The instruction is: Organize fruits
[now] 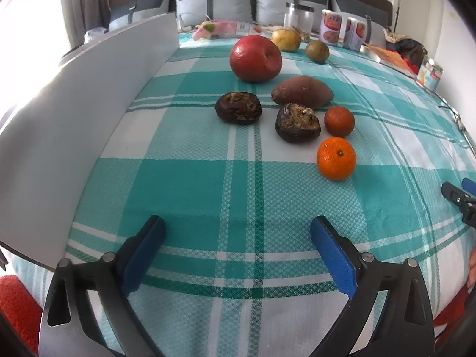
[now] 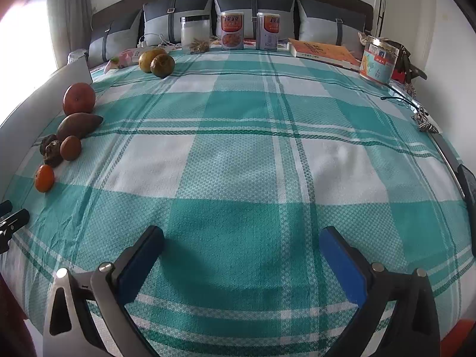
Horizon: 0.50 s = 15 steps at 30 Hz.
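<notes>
Teal-checked bed cover [image 1: 184, 178] carries loose fruit at upper centre of the left view. Your left gripper [image 1: 238, 232] and right gripper [image 2: 242, 238] both gape, empty. The nearest orange [image 1: 336, 158] looks firm, light, roll-prone; pinch across its widest middle.

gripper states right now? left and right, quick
Left gripper: jaws open, holding nothing, above the teal plaid cloth.
Right gripper: jaws open, holding nothing, over bare cloth.
</notes>
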Available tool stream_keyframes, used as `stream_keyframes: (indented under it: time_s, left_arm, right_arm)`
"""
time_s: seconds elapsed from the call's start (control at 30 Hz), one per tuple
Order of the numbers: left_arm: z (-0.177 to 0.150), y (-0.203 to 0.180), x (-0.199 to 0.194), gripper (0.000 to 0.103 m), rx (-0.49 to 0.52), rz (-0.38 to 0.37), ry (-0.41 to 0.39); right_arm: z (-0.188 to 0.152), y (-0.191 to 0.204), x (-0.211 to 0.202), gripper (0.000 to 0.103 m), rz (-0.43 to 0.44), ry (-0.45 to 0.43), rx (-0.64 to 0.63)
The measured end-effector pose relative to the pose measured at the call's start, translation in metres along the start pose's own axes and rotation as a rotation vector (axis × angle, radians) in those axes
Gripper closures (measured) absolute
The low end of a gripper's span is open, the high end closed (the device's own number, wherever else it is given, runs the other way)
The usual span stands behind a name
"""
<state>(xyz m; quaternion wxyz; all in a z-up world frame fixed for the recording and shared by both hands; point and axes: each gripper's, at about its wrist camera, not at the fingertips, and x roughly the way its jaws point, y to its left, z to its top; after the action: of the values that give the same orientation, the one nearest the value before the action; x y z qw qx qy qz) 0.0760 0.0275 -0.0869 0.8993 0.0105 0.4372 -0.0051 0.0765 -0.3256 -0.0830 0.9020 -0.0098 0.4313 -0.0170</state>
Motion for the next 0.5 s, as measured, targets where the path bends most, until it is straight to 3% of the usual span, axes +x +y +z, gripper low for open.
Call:
stream_keyframes:
  time_s: [0.5]
  left_arm:
    - [-0.0010, -0.0030, 0.0009, 0.002, -0.001, 0.023, -0.022]
  right_arm:
    - [-0.0001, 0.0004, -0.0008, 0.000, 0.000, 0.000, 0.000]
